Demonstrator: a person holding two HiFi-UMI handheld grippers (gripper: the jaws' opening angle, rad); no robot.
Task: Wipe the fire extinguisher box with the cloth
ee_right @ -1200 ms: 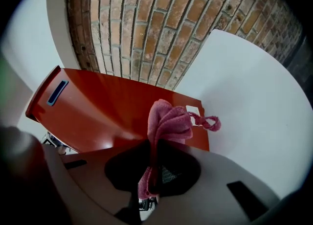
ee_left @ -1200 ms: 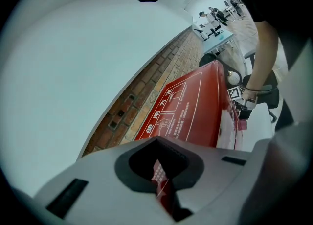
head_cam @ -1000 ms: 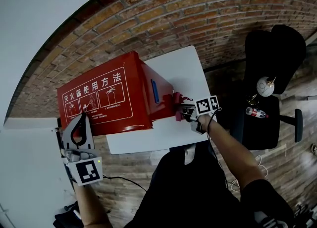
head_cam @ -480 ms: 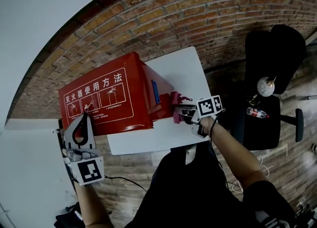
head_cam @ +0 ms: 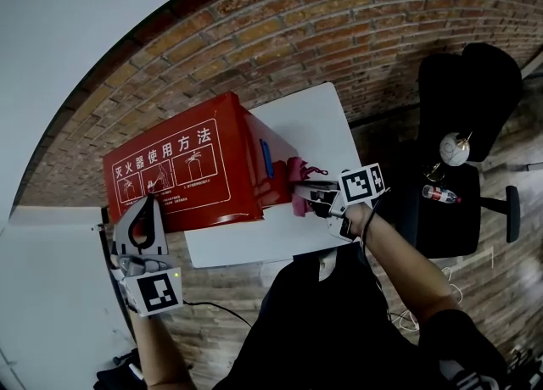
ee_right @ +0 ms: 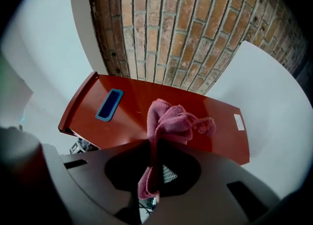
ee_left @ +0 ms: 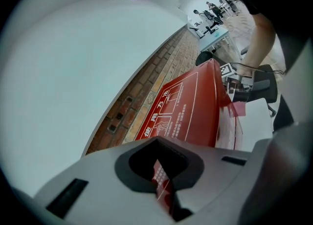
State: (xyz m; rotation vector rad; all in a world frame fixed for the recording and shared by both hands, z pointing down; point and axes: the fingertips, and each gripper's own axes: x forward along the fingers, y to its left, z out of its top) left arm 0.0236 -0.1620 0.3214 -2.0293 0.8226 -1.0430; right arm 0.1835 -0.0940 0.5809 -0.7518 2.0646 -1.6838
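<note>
Beside the box (ee_right: 132, 105), only right gripper view shows cloth (ee_right: 168, 121) pinched, perhaps touching.

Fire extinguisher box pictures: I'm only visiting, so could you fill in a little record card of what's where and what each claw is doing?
box: red fire extinguisher box on a white table
cloth: pink, bunched at the box's side, beside a blue handle
right claw: shut on the cloth
left claw: shut, holding nothing, near the box's printed face

Red box (head_cam: 182, 168) with white print, pink cloth (head_cam: 299, 178)
</note>
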